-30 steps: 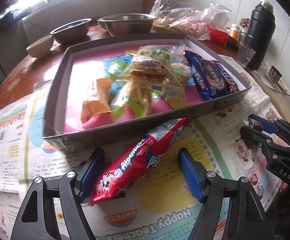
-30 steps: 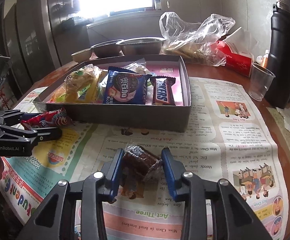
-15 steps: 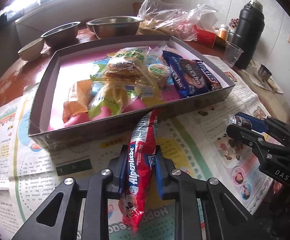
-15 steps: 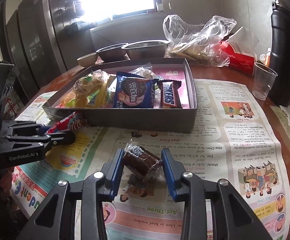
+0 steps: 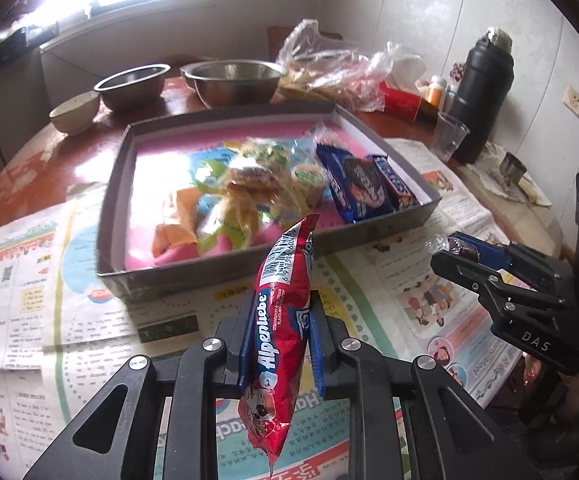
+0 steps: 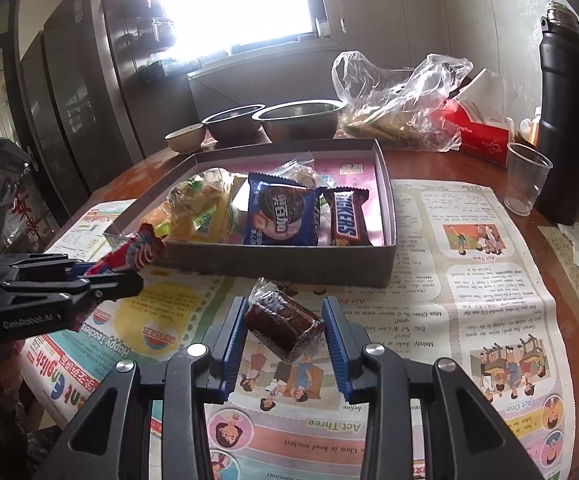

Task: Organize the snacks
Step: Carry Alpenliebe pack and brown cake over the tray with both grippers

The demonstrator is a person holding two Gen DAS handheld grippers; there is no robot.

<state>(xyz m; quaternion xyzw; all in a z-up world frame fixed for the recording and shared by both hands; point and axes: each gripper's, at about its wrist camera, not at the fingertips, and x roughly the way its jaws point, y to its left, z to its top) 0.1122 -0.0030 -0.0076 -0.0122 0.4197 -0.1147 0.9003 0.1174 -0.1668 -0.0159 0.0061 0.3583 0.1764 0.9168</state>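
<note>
My left gripper (image 5: 279, 308) is shut on a red Alpenliebe candy bag (image 5: 279, 320) and holds it above the newspaper, in front of the grey box (image 5: 249, 264). The bag's far end reaches the box's near wall. My right gripper (image 6: 283, 312) is shut on a brown cake in clear wrap (image 6: 285, 326), lifted above the paper before the box (image 6: 289, 264). The box holds several snacks, among them a blue cookie pack (image 6: 279, 216) and a Snickers bar (image 6: 345, 216). Each gripper shows in the other's view: the right (image 5: 465, 250), the left (image 6: 101, 276).
Two steel bowls (image 5: 233, 82) and a small ceramic bowl (image 5: 74, 110) stand behind the box. A clear plastic bag (image 6: 401, 100), a red packet (image 6: 481, 136), a plastic cup (image 6: 525, 180) and a black flask (image 6: 565, 120) stand at the back right. Newspaper (image 6: 489, 280) covers the round table.
My left gripper shut on the Alpenliebe bag and lifted it off the paper, raising it toward the box. My right gripper rose a little with the cake.
</note>
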